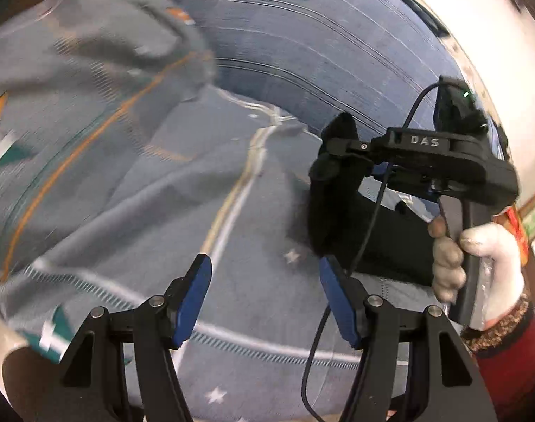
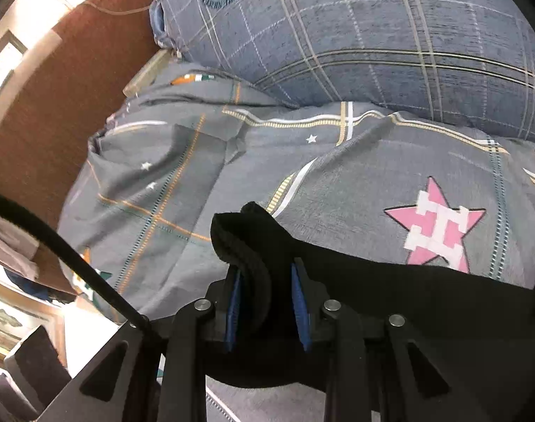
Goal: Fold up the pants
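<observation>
While the right claw [image 2: 263, 302] pinches only a bunched edge of the black pants [image 2: 390, 288] over the bed [image 2: 337, 183] and the left claw [image 1: 265, 299] gapes empty, the thick fabric could slip free.

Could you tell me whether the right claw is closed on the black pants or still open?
Shut on the pants: in the right wrist view the right claw has a bunched edge of the black pants pinched between its blue pads.
</observation>
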A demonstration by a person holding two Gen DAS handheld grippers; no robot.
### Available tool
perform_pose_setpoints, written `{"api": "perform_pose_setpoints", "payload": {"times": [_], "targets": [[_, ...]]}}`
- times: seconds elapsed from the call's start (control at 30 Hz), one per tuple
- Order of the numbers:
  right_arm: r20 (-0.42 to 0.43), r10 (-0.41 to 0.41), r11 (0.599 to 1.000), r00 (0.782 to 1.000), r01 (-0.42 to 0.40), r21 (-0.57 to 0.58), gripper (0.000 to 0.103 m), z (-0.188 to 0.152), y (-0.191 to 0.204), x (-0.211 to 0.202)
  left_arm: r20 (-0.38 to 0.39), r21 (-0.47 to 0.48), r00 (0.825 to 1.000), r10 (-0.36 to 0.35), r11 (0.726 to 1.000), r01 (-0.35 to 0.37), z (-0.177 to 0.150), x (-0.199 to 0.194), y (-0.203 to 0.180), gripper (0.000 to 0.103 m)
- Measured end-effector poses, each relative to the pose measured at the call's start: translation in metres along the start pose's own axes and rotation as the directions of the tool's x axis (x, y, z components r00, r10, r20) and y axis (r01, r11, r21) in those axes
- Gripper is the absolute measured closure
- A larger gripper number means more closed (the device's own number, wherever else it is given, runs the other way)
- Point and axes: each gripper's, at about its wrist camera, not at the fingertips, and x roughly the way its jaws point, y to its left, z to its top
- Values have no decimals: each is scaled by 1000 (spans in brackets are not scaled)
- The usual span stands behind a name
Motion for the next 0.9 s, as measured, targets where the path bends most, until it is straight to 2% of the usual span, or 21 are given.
{"api": "perform_pose_setpoints", "payload": {"times": [0.13,0.33,0.6,0.7,0.8,0.9], "targets": [[56,31,999,998,-33,26,75,-4,-19,-31,-48,38,998,-29,999,31,7,16,-33,40],[147,38,991,988,-55,118,76,-17,-85,-84,-100,81,995,-28,996,36,-4,33,-71,40],[188,-25,963,982,-27,268,77,-60,-177,-116,-158,73,987,-35,996,47,-13,55,-96,40],[181,-81,959,980,27,282,87,-72,-197,-117,-168,92,985,-30,995,46,-13,60,-107,40],[158,-135,947,978,81,311,82,-81,-215,-120,-170,115,985,-30,992,50,-9,60,-116,40],[214,-174,927,961,87,365,81,-90,-225,-146,-149,141,988,-41,988,62,-1,57,-126,40]]}}
